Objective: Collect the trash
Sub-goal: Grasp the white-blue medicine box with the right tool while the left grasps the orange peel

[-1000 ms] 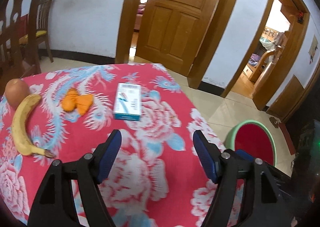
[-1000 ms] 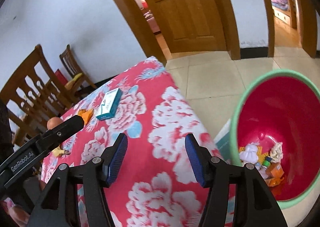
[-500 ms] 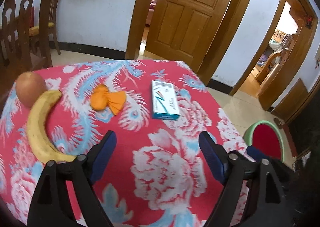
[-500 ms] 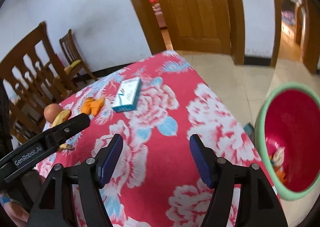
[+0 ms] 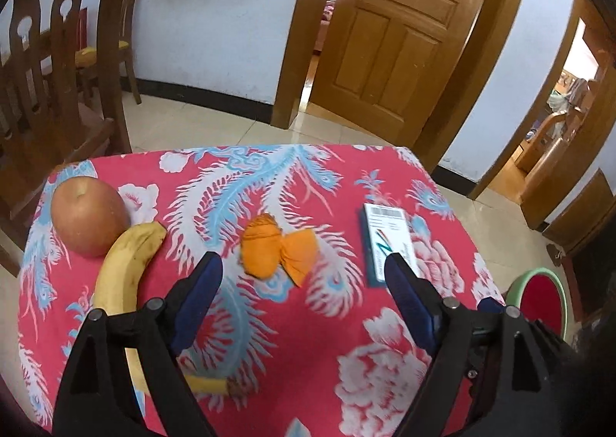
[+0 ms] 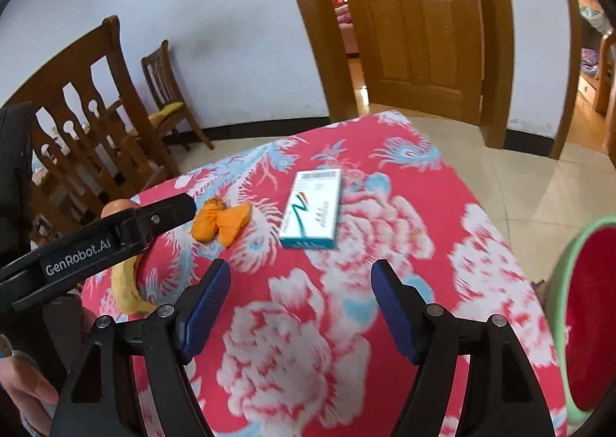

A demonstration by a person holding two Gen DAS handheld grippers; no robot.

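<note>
On the red flowered tablecloth point(image 5: 308, 340) lie a crumpled orange scrap point(image 5: 277, 250) point(image 6: 221, 223) and a white-and-teal box point(image 5: 387, 240) point(image 6: 313, 211). My left gripper point(image 5: 302, 263) hovers open just short of the orange scrap, nothing between its pads. The right gripper point(image 6: 300, 267) hangs over the cloth short of the box, its jaws opening and empty. One left finger point(image 6: 115, 240) crosses the right wrist view at the left. A red bin with a green rim point(image 5: 539, 298) point(image 6: 589, 313) stands on the floor beside the table's right edge.
A banana point(image 5: 123, 267) point(image 6: 127, 290) and an apple point(image 5: 88, 215) point(image 6: 115, 206) lie at the table's left. Wooden chairs point(image 5: 50, 90) point(image 6: 88, 121) stand behind the left side. A wooden door point(image 5: 396, 32) and tiled floor lie beyond. A hand point(image 6: 23, 390) shows at the lower left.
Both grippers have swung left from the bin toward the things on the table, and both jaws stand wider. The bin has slid to the right edge of both views.
</note>
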